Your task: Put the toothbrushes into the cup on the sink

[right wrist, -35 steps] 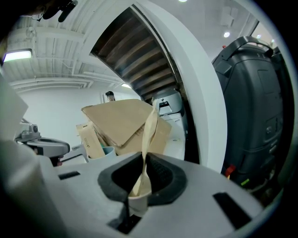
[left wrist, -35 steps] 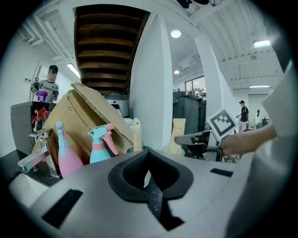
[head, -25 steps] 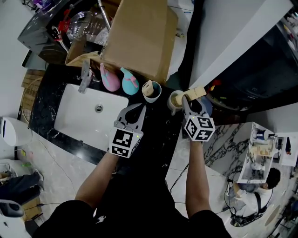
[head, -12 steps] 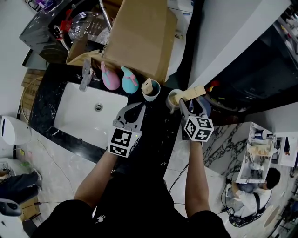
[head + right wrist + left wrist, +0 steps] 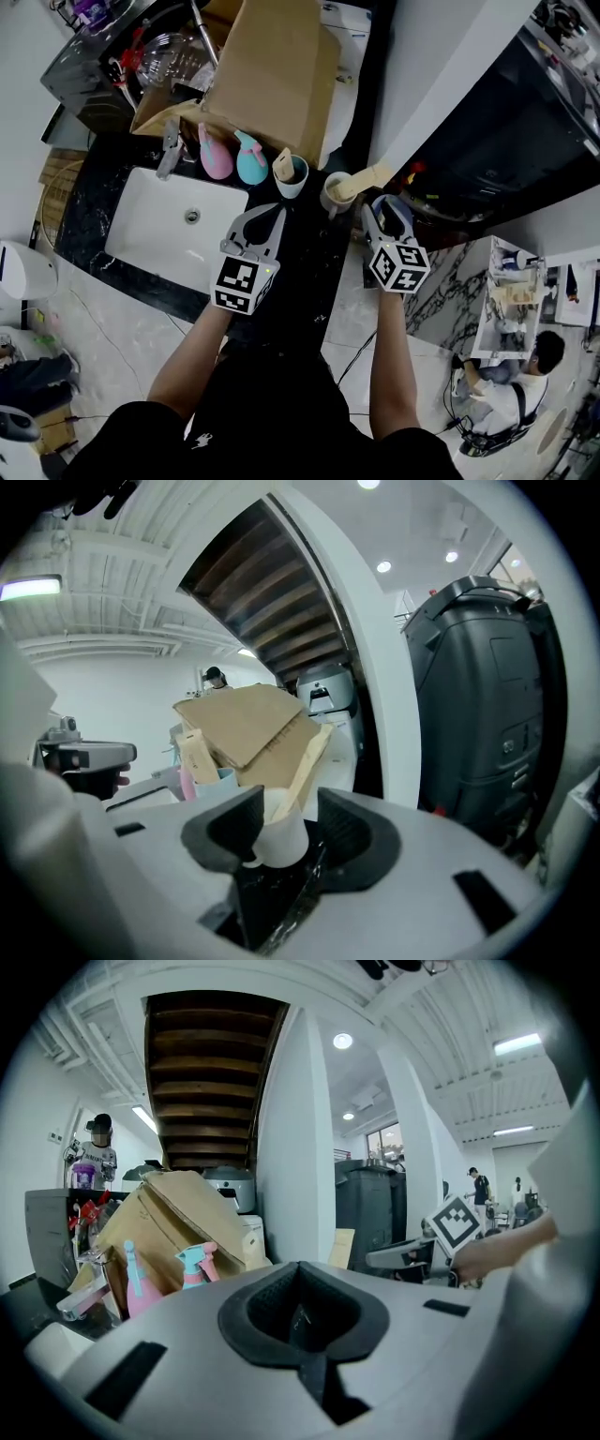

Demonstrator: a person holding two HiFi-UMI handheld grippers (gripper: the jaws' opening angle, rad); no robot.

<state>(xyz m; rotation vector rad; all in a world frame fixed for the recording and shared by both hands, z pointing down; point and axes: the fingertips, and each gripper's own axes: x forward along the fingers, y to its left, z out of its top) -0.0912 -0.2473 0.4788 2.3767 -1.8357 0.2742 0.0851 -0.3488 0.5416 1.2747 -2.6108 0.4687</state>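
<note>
Toothbrush (image 5: pixel 367 178) leans in cup (image 5: pixel 331 197) just ahead of right tongs (image 5: pixel 382 211), open, empty, just narrowing; left tongs (image 5: pixel 274 214) closed.

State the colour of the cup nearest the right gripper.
White. The cup shows best in the right gripper view.

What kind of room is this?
Probably a washing corner set up inside a workshop or lab. I see a white sink with a tap in a dark stone counter, a blue cup and a white cup, and spray bottles by a cardboard box.
</note>
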